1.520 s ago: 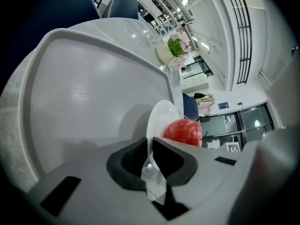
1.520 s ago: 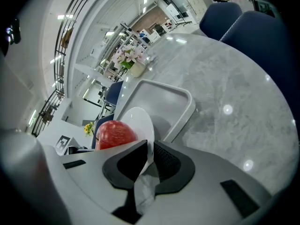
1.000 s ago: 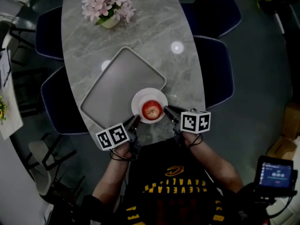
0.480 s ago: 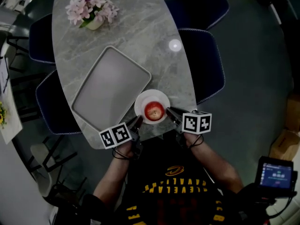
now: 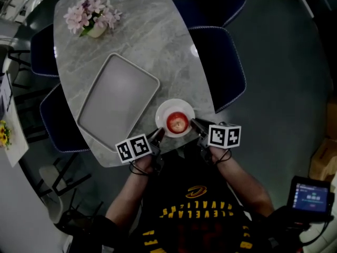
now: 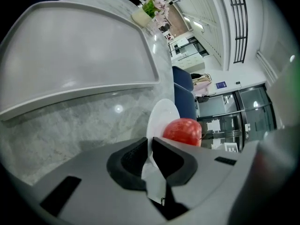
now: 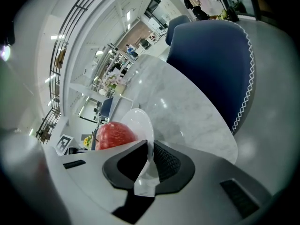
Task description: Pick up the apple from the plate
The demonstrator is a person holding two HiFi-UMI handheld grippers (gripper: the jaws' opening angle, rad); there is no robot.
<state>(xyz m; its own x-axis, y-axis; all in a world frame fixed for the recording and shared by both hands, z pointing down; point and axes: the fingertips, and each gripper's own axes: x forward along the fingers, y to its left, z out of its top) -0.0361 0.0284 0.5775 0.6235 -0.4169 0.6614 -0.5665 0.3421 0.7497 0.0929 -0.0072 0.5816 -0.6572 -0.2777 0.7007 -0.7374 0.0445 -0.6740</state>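
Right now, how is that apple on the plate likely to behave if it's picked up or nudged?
The apple looks round and sits loose on the shallow white plate, so it will probably roll if nudged or tilted. Its glossy skin may slip in a pinch. It looks firm, likely rigid and fairly dense.

We are counting one red apple [image 5: 178, 122], one white plate [image 5: 164, 111], one grey tray [image 5: 118, 99], one pot of pink flowers [image 5: 90, 16], one marble table [image 5: 158, 36], four navy chairs [image 5: 221, 67] (two along each long side) and two grippers: left gripper [image 5: 158, 134], right gripper [image 5: 195, 123].
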